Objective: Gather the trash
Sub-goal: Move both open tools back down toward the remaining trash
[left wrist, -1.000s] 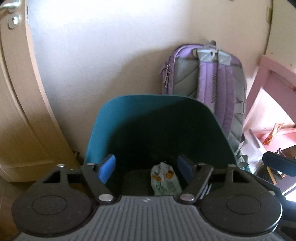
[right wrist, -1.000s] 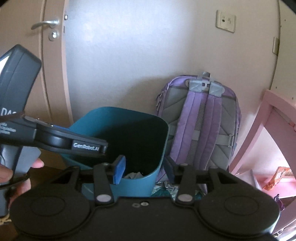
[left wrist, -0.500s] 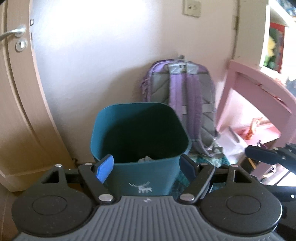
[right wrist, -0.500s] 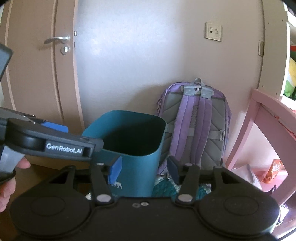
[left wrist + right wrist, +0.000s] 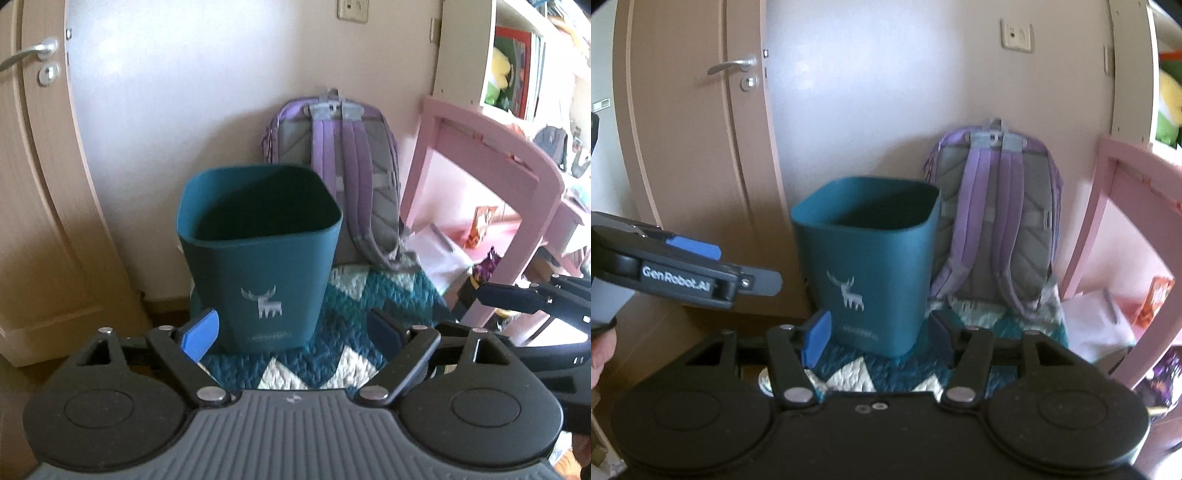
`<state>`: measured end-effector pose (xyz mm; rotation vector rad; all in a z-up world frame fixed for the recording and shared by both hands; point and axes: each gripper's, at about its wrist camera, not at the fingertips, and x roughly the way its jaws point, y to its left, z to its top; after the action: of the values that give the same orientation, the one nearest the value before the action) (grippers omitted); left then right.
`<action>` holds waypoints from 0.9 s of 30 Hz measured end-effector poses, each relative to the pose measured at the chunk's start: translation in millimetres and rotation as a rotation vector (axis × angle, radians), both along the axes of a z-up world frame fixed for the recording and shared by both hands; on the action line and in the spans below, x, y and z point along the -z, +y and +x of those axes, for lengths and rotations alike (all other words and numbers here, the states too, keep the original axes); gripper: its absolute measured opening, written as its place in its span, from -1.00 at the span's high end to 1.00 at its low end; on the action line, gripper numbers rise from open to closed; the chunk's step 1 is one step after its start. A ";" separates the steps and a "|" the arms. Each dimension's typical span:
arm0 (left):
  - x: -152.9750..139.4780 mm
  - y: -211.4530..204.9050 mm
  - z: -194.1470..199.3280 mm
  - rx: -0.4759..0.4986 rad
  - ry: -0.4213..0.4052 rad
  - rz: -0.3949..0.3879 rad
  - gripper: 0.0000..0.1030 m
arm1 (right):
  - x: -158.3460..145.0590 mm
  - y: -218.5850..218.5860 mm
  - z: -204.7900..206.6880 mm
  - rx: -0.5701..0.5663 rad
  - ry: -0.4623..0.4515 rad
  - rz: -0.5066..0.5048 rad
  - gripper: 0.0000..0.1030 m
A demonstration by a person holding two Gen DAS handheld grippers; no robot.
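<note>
Landmark: a teal waste bin [image 5: 258, 254] with a pale deer print is standing upright on a teal and white quilted rug [image 5: 343, 314], close to the wall [image 5: 207, 92].
Left tongs: the left tongs [image 5: 291, 330] are hovering in front of the bin, level with its lower half, spread wide and pinching nothing.
Right tongs: the right tongs [image 5: 879, 334] are hovering in front of the bin too, a little to its right, also spread and carrying nothing.
Bin contents: the opening is showing only dark shadow from both views, so I cannot tell what, if anything, is lying inside.
Behind the bin: a purple and grey backpack [image 5: 343, 158] is leaning upright against the wall, just beside the bin on its right.
Left of the bin: a beige door [image 5: 694, 166] with a metal handle is standing shut.
Right of the bin: a pink worktop [image 5: 491, 155] is standing there, with white paper or a bag [image 5: 436, 254] and an orange packet [image 5: 480, 225] lying in the space beneath it.
Progress: with both tongs unloaded and facing the bin, no piece is being carried at this moment.
Still to do: the paper and the packet right of the bin are looking like possible trash, though that is only a guess.
</note>
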<state>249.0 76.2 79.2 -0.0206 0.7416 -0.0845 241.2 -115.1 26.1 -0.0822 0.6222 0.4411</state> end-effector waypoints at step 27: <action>303.2 10.9 66.6 0.130 0.339 -0.052 -1.00 | 326.2 -57.4 67.8 0.113 0.425 -0.150 -0.13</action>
<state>315.7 87.2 -224.1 -0.0364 1.0793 -0.2285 309.1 -172.4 -300.1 -0.0962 1.0725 0.3026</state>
